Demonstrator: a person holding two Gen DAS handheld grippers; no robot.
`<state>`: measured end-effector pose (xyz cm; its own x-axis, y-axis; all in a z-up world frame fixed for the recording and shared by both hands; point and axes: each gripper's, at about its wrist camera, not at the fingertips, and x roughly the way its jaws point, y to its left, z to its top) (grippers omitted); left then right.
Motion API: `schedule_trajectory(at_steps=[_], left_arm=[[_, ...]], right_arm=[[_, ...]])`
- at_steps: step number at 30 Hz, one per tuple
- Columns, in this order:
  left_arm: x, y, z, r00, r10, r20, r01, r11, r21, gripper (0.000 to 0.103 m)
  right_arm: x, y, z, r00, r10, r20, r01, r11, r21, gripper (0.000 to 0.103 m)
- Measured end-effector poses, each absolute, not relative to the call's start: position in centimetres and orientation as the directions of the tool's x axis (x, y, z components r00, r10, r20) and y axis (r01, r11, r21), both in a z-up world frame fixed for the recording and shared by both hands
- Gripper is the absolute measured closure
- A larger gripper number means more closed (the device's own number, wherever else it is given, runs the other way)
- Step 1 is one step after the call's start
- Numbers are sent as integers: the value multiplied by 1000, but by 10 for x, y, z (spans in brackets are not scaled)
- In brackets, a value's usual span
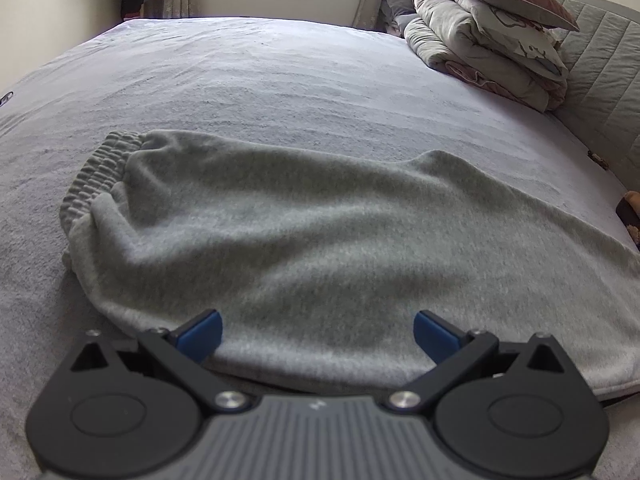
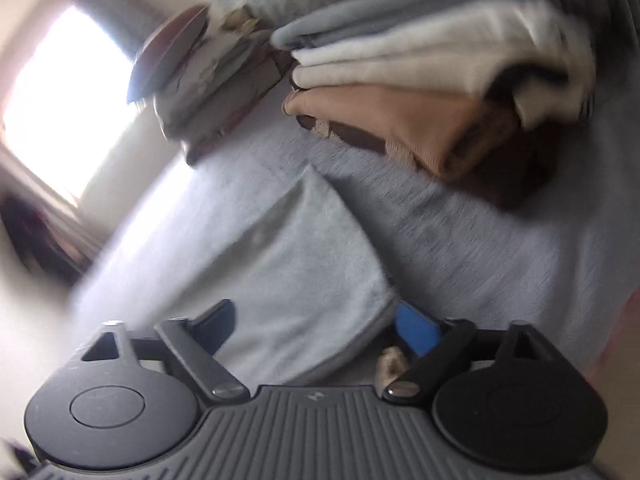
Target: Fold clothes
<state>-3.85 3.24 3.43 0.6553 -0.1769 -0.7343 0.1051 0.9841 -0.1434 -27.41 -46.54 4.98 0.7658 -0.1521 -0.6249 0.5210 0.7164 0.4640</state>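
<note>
Two hand-held grippers gape empty: our left hand-held gripper (image 1: 318, 334) hangs over the grey sweatpants' (image 1: 320, 232) near edge on the bed (image 1: 280, 80), our right hand-held gripper (image 2: 316, 326) straddles their corner, so we should pinch both layers squarely before lifting.

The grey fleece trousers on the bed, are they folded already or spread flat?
Folded, at least once: the grey fleece trousers lie as one doubled band, elastic waistband at one end. Any further folds cannot be told.
</note>
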Motion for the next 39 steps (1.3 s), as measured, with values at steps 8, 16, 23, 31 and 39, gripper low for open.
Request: schedule_trajectory(at_steps=[8, 16, 23, 31, 39], left_arm=[[-34, 35, 35, 640, -195, -744, 89, 980, -181, 0], [-34, 24, 33, 634, -203, -746, 112, 979, -171, 0], [-33, 22, 32, 633, -198, -748, 113, 980, -164, 0], [-32, 20, 31, 631, -196, -751, 112, 980, -162, 0], [-29, 17, 30, 632, -191, -752, 108, 981, -158, 0]], right_arm=[[-273, -460, 28, 601, -206, -772, 532, 824, 195, 65], [-281, -455, 25, 582, -217, -784, 516, 844, 149, 63], [-289, -458, 35, 624, -219, -750, 495, 854, 162, 96], [-331, -497, 70, 632, -465, -620, 674, 725, 142, 96], [-367, -529, 73, 653, -519, -551, 734, 613, 292, 96]])
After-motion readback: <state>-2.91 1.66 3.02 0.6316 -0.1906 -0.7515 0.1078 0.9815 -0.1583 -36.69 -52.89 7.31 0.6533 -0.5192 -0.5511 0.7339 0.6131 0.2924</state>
